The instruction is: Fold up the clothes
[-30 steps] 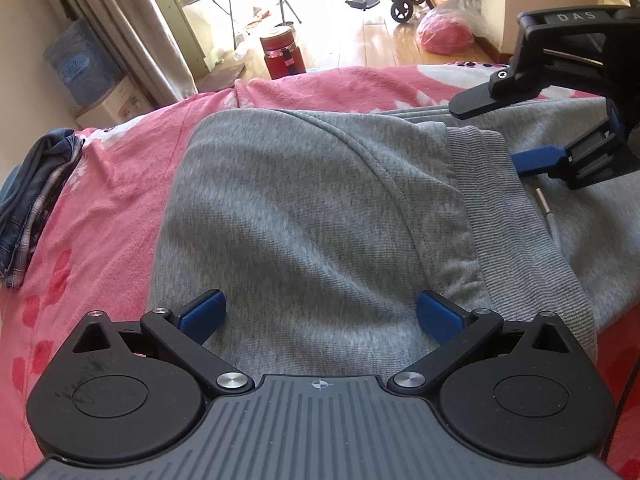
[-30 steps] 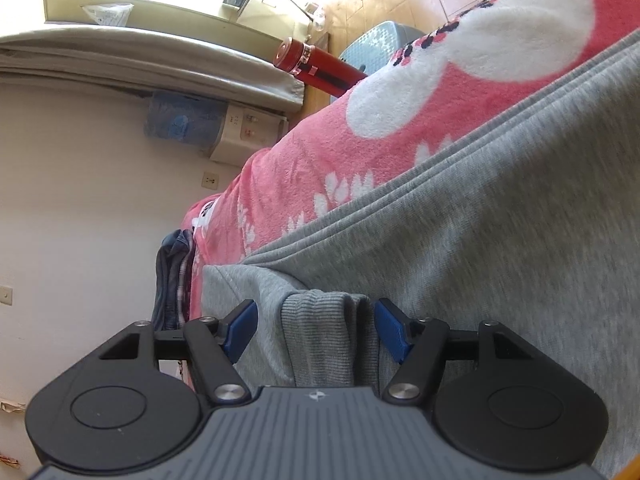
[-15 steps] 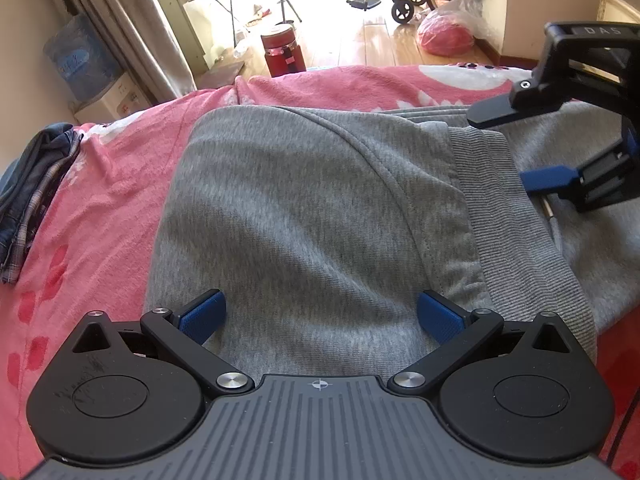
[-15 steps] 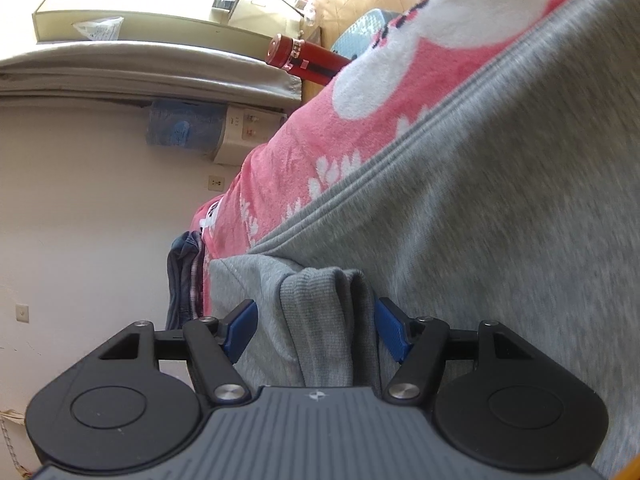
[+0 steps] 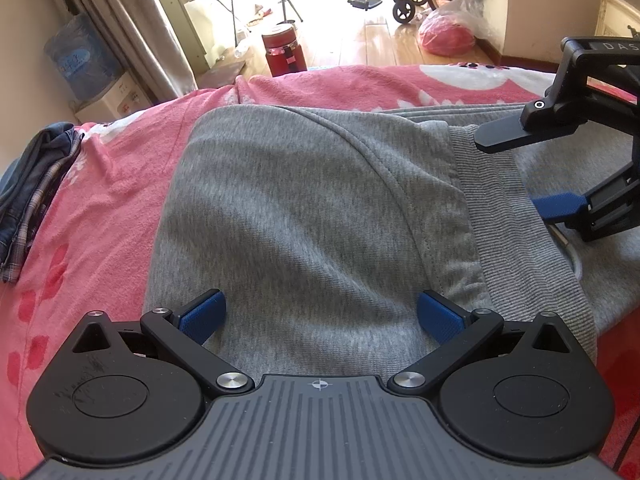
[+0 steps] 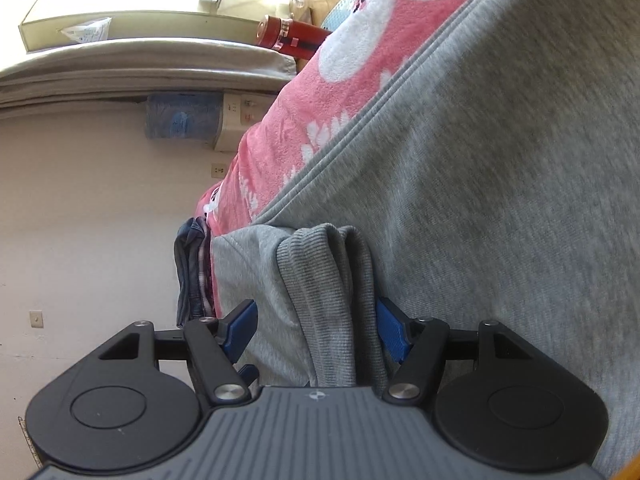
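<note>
A grey sweatshirt (image 5: pixel 300 200) lies spread on a pink blanket (image 5: pixel 100 184), with its ribbed hem (image 5: pixel 500 232) running down the right side. My left gripper (image 5: pixel 320 312) is open just above the grey cloth, nothing between its blue pads. My right gripper (image 5: pixel 512 174) comes in from the right, rolled on its side, one finger above the hem edge and the blue pad low beside it. In the right wrist view the bunched ribbed hem (image 6: pixel 320 272) fills the space between the right gripper's (image 6: pixel 316 326) spread pads; it looks open.
A pile of plaid and denim clothes (image 5: pixel 28 200) lies at the blanket's left edge. Beyond the bed stand a red flask (image 5: pixel 284 50), a water dispenser (image 5: pixel 80 64), a folding table and a pink bag (image 5: pixel 446 32) on the wooden floor.
In the left wrist view the right gripper has slid slightly right and down and rolled a little. The hem stays between its jaws. The left gripper has not moved.
</note>
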